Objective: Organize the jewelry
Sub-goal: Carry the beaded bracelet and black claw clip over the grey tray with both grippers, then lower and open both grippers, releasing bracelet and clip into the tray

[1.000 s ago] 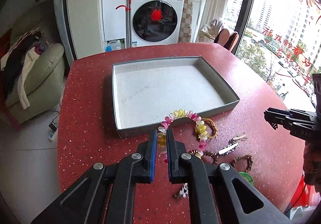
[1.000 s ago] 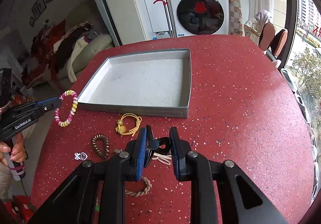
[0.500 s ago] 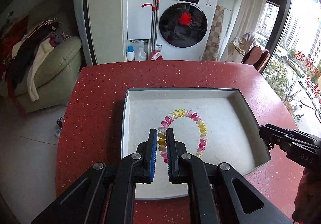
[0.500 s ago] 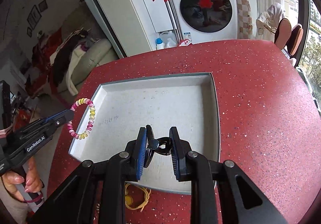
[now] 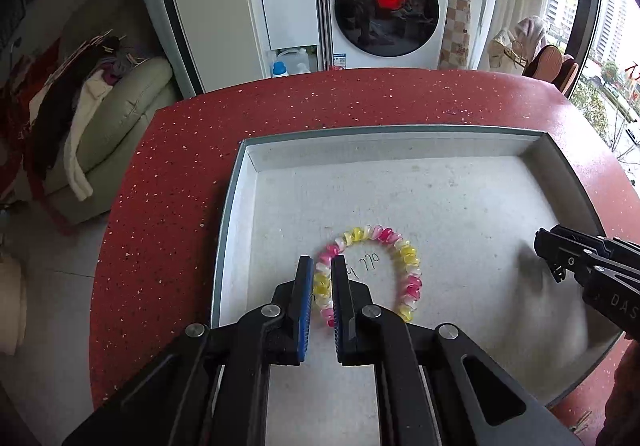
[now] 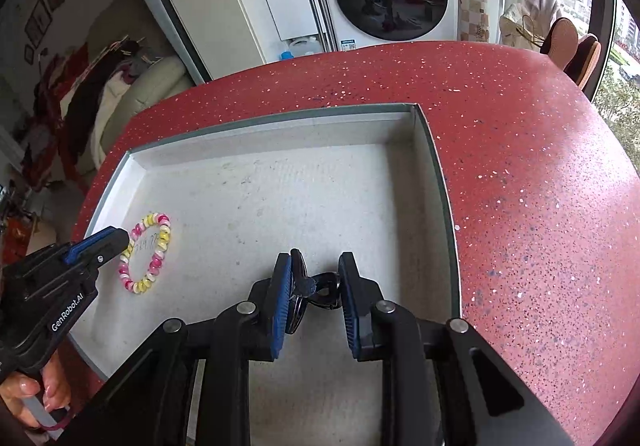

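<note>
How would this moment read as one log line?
left gripper: shut on coil bracelet | right gripper: shut on black clip | both over tray

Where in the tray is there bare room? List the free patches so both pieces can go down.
The tray floor is bare along the far wall and in the middle, between the pink-and-yellow bracelet in the left tongs and the black clip in the right tongs. Near corners are crowded.

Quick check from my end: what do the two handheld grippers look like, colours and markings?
Both are black plastic with silver pivot bolts and blue ribbed pads on the fingers. The left gripper carries white "GenRobot.AI" lettering along its side, legible in the right wrist view. The right gripper shows white letters "DAS" on its body in the left wrist view. No cables or sleeves are visible.
</note>
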`<control>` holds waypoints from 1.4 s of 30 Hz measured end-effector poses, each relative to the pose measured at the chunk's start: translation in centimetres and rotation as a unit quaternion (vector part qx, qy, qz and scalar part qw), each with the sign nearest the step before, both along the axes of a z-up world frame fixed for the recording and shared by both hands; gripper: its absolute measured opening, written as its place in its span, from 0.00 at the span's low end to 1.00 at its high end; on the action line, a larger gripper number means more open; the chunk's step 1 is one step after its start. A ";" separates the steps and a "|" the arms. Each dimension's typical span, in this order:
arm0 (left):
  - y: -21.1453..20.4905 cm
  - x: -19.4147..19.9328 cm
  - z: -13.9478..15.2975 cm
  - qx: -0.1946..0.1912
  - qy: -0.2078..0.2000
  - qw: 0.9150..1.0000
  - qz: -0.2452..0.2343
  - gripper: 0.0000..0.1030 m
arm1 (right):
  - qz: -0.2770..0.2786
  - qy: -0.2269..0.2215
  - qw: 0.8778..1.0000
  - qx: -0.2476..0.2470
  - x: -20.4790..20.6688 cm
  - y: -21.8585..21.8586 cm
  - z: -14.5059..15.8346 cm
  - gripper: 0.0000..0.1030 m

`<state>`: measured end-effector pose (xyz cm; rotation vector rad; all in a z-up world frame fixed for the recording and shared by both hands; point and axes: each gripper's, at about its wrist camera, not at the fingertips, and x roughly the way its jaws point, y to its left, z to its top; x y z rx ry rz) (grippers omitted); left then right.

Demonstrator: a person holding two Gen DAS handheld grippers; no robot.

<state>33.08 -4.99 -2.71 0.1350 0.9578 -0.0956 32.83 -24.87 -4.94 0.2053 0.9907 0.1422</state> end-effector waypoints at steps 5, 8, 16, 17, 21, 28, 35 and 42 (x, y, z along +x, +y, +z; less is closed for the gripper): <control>-0.5 -0.1 -0.9 0.026 0.009 1.000 -0.008 0.27 | 0.007 -0.007 1.000 0.002 -0.4 0.4 0.2 0.59; -0.5 -0.7 -0.5 0.023 -0.004 1.000 -0.007 0.27 | 0.001 -0.021 1.000 0.021 -0.9 0.1 1.1 0.66; -0.1 -2.1 1.5 -0.004 -0.033 0.999 -0.017 0.28 | -0.005 -0.061 0.996 0.064 -4.3 -1.0 4.3 0.77; 0.1 -2.4 1.8 -0.009 -0.034 0.999 -0.017 0.28 | -0.007 -0.064 0.995 0.071 -4.9 -1.2 4.6 0.77; 0.7 -3.9 3.3 -0.029 -0.051 0.998 -0.019 0.28 | -0.015 -0.074 0.993 0.087 -7.7 -1.6 5.6 0.78; 2.5 -7.9 5.6 -0.064 -0.077 0.995 -0.005 1.00 | -0.030 -0.077 0.990 0.117 -12.9 -2.4 6.1 0.79; 4.5 -12.9 5.1 -0.086 -0.085 0.993 -0.012 1.00 | -0.039 -0.087 0.984 0.151 -18.5 -2.7 5.9 1.00; 5.4 -17.7 3.1 -0.099 -0.055 0.993 -0.026 1.00 | -0.048 -0.112 0.981 0.153 -23.3 -1.9 6.3 1.00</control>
